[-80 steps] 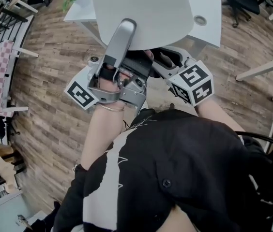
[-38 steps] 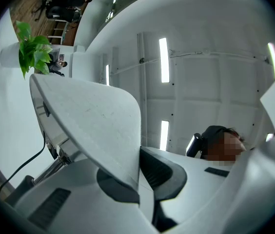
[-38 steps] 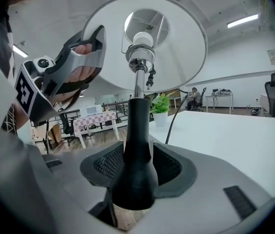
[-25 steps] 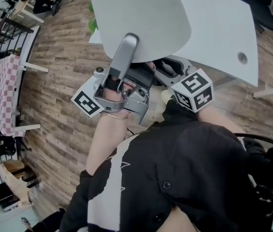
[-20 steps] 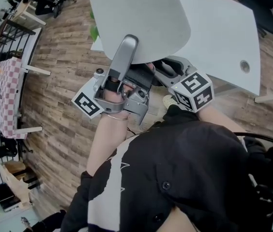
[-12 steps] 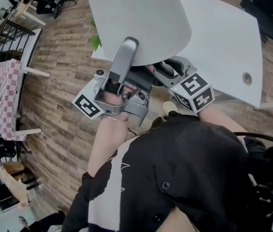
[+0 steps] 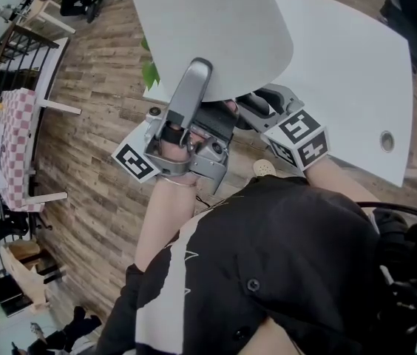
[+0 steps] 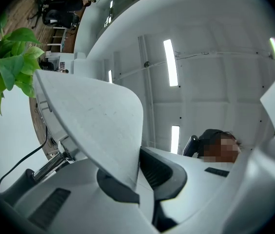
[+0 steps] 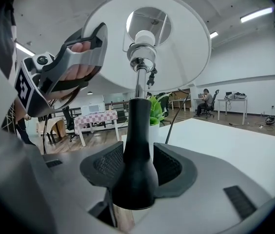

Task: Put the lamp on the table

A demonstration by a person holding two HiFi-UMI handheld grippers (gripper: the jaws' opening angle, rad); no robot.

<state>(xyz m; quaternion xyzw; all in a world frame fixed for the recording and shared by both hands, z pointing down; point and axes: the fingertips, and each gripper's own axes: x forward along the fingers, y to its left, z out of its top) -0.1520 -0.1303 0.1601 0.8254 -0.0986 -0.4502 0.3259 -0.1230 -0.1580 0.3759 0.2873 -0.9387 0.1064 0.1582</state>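
- The lamp point(image 9: 138, 116) is up in the air, held by both grippers, right by the edge of the white table point(image 7: 341, 65).
- Its shade point(image 7: 212, 35) is big, white and smooth. It is shaped like a wide cone.
- Inside the shade sits a round white bulb point(image 9: 144, 37).
- Under the bulb is a thin, shiny metal neck point(image 9: 140, 82).
- Below that is a black stem point(image 9: 136, 150). It is smooth and gets fatter lower down, like a bottle.
- The right gripper point(image 9: 137, 167) is closed tight on the black stem, with a bumpy black pad on each side of it.
- The left gripper point(image 8: 137, 174) is pinched on the thin rim of the shade.
- A thin black cord point(image 9: 174, 121) hangs beside the stem.
- Green leaves of a plant point(image 8: 10, 67) show near the table edge.
- The floor point(image 7: 97, 161) is made of brown wooden planks.
- From above, the shade hides the stem and the tips of both grippers.
- The bottom of the lamp is cut off in every view, so its foot cannot be seen.
- The shade may reach partly over the table, but that is hard to tell from above.
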